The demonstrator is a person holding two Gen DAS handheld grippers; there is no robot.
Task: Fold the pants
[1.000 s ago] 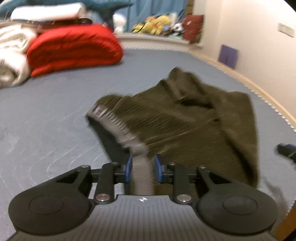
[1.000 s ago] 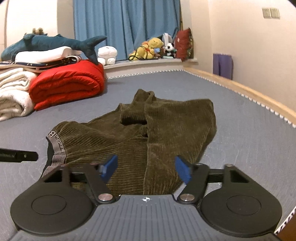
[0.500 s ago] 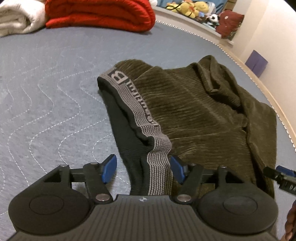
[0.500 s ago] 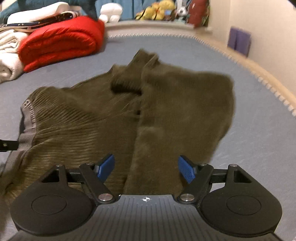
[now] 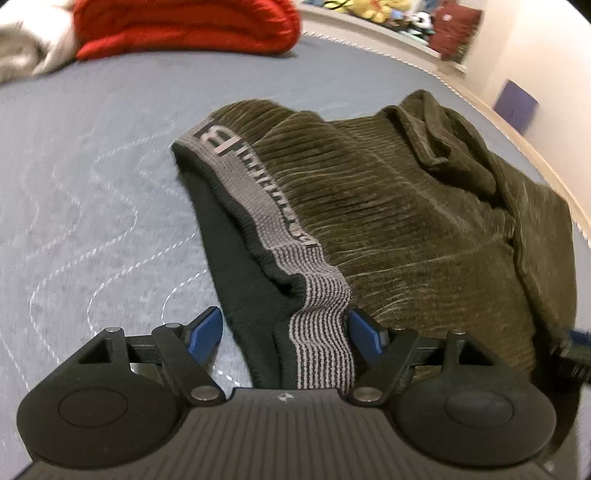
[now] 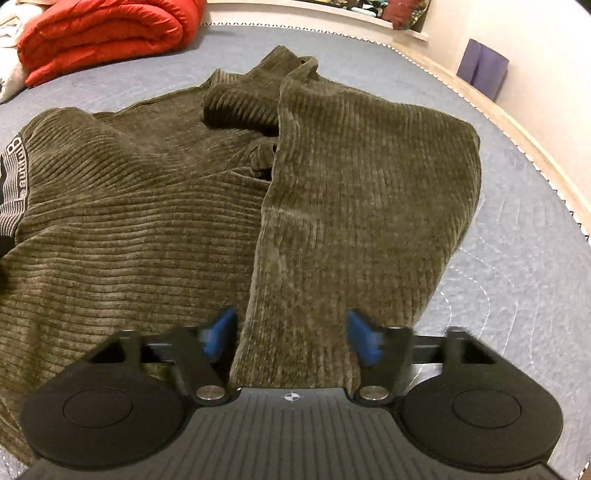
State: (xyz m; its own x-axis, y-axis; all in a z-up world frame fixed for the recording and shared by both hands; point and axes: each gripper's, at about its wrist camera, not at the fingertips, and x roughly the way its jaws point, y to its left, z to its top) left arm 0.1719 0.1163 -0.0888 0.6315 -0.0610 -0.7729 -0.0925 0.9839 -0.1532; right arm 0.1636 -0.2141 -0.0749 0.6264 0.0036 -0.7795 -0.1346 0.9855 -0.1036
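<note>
Olive corduroy pants [image 5: 406,206] lie crumpled on a grey quilted bed [image 5: 92,184]. Their grey striped waistband [image 5: 258,192] runs toward my left gripper [image 5: 286,330], which is open with the waistband end lying between its blue pads. In the right wrist view the pants [image 6: 184,206] fill the middle, one leg folded over the other. My right gripper [image 6: 291,338] is open, low over the near end of the upper leg [image 6: 354,192], with the fabric between its pads.
A rolled red quilt [image 5: 184,26] and white bedding [image 5: 22,55] lie at the far left of the bed. A wooden bed edge [image 6: 535,147] and wall run along the right. Soft toys [image 5: 354,5] sit on the far sill.
My left gripper opened and let go of the waistband, which now lies slack on the bed. My right gripper has dropped lower and closer over the pant leg.
</note>
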